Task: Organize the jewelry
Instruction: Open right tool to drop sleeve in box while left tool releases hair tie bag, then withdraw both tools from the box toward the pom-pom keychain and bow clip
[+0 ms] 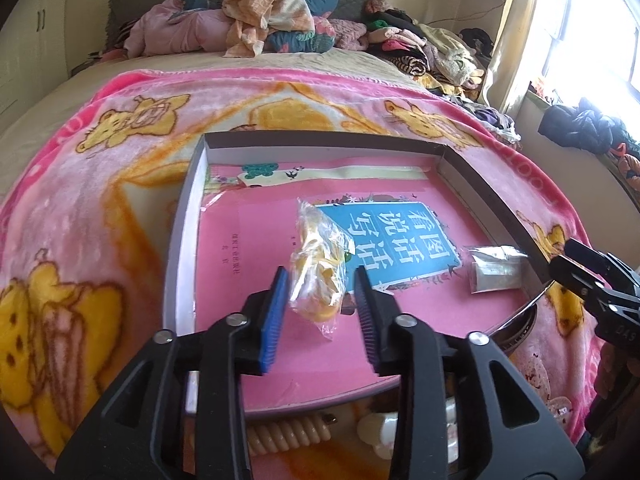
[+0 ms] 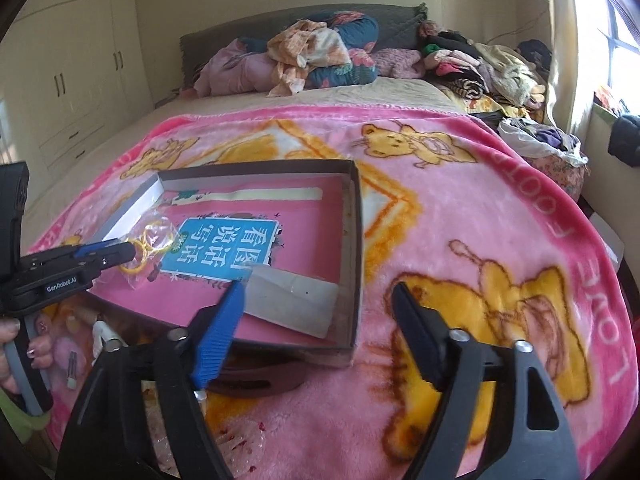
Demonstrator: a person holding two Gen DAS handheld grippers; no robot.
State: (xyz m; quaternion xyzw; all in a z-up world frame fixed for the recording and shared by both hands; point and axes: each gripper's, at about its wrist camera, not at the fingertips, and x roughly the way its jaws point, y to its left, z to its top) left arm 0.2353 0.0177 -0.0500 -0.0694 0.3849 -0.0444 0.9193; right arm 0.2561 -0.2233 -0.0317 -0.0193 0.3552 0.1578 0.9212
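A shallow cardboard box (image 1: 320, 138) (image 2: 356, 240) lies on the pink blanket with a pink and blue book flat in its bottom. A clear bag of yellow rings (image 1: 320, 264) (image 2: 150, 240) rests on the book between the fingers of my left gripper (image 1: 323, 292) (image 2: 134, 254). Those jaws stand a little apart and do not press the bag. A small whitish bag (image 1: 494, 268) (image 2: 292, 304) lies in the box's near right corner. Just in front of it my right gripper (image 2: 320, 320) (image 1: 560, 264) is wide open and holds nothing.
Loose jewelry lies on the blanket at the box's near edge: a cream coiled bracelet (image 1: 288, 436), white pieces (image 1: 376, 432) and a dark bangle (image 1: 516, 328). A hand (image 2: 20, 348) grips the left tool. Piled clothes (image 2: 320, 52) sit at the bed's head.
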